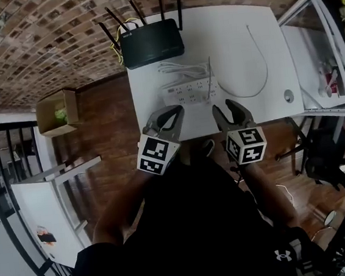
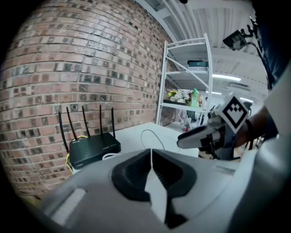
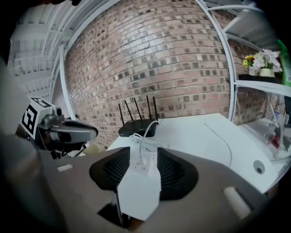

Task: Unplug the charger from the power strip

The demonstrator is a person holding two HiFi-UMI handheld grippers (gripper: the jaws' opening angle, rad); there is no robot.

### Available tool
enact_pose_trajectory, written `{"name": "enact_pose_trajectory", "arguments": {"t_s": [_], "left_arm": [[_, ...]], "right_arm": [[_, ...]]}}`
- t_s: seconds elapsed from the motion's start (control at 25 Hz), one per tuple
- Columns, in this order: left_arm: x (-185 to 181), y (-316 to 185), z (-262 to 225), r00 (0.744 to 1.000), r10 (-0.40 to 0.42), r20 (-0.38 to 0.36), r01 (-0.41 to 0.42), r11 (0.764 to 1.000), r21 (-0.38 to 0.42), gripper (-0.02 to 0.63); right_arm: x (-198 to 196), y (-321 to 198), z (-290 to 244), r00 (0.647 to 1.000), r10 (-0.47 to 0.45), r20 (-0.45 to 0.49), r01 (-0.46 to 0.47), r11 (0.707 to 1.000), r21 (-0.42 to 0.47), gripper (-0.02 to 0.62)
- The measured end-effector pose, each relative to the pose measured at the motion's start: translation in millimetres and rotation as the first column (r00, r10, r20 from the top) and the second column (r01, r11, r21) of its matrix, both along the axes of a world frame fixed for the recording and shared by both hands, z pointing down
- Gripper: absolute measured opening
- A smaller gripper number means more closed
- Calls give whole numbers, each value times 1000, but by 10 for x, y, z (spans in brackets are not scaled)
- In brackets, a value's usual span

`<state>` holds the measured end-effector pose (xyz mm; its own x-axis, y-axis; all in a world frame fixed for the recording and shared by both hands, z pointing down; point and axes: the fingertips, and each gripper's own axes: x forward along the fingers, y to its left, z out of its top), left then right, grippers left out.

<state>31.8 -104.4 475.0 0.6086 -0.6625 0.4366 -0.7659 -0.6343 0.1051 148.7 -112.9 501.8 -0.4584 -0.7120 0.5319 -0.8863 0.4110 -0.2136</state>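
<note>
- The power strip [image 1: 186,92] is lying on the tabletop [image 1: 235,36] just beyond both hand-held grippers, its long axis running left to right.
- The charger [image 1: 211,90] is sitting at the strip's right end, with its thin cable rising from it.
- The right hand-held gripper [image 1: 230,105] is pointing almost straight at it and is the nearer one. Its jaws are standing partly apart, gripping nothing.
- The left hand-held gripper [image 1: 168,111] is facing the strip's left half, jaws closed and empty.

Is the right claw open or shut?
Open. The right gripper has its jaws apart, and the power strip shows through the gap between them.
</note>
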Motion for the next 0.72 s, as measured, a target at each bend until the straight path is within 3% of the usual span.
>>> {"name": "enact_pose_trajectory", "arguments": {"t_s": [0.36, 0.56, 0.72], "left_arm": [[-70, -204, 559, 990, 100, 96, -90, 991, -96, 150], [68, -263, 898, 962, 187, 199, -176, 982, -72, 164], [60, -353, 1163, 943, 209, 259, -194, 977, -84, 167]], "right_arm": [[-319, -239, 629, 989, -16, -144, 2, 995, -96, 272], [-344, -313, 906, 979, -8, -202, -23, 989, -147, 282], [-347, -374, 1016, 970, 12, -244, -58, 982, -182, 279]]}}
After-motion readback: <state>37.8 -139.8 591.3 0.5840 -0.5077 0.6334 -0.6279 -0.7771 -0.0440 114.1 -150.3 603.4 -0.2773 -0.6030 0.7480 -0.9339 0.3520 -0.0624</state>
